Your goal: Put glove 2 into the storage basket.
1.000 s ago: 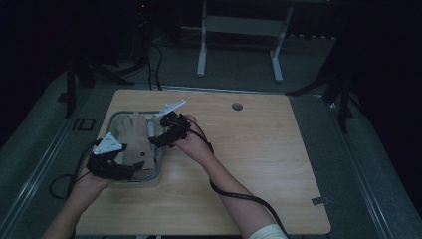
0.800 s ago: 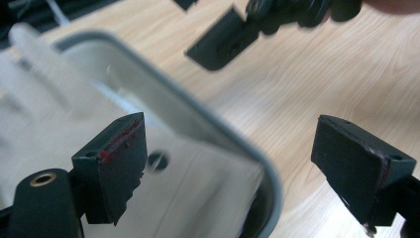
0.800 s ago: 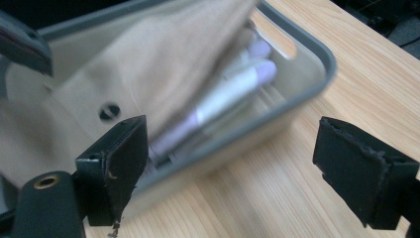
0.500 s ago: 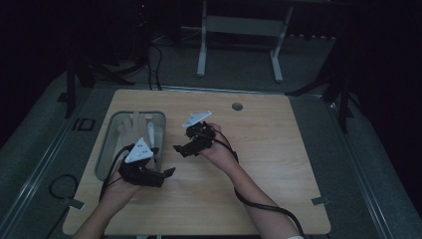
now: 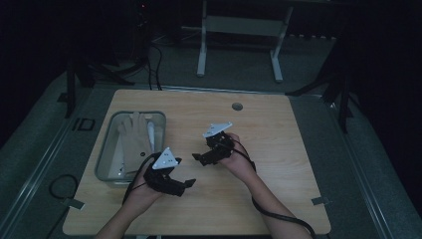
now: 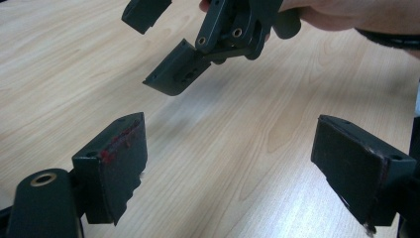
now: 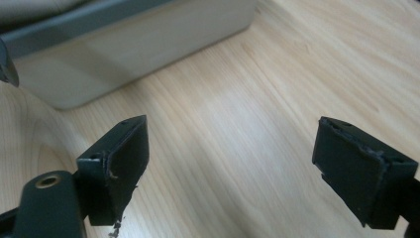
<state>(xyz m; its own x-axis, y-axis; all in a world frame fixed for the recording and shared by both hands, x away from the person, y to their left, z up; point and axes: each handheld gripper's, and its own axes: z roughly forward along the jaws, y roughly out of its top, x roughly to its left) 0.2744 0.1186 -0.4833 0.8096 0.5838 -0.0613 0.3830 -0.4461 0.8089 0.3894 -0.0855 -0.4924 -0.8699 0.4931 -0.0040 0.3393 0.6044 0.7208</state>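
Clear plastic bin [image 5: 130, 147] at the table's left holds the pale glove [image 5: 133, 135]; your left gripper [image 5: 185, 184] and right gripper [image 5: 198, 158] hang spread and empty (placing looks finished), so next just rest them.

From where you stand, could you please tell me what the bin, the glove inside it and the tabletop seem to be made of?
The clear rectangular bin looks like glossy see-through plastic: its wall lets the wood grain show in the right gripper view. The pale beige glove appears to be soft matte fabric or rubber; it lies limp, and I cannot tell which. The light wooden tabletop shows straight grain lines, so smooth wood or laminate.
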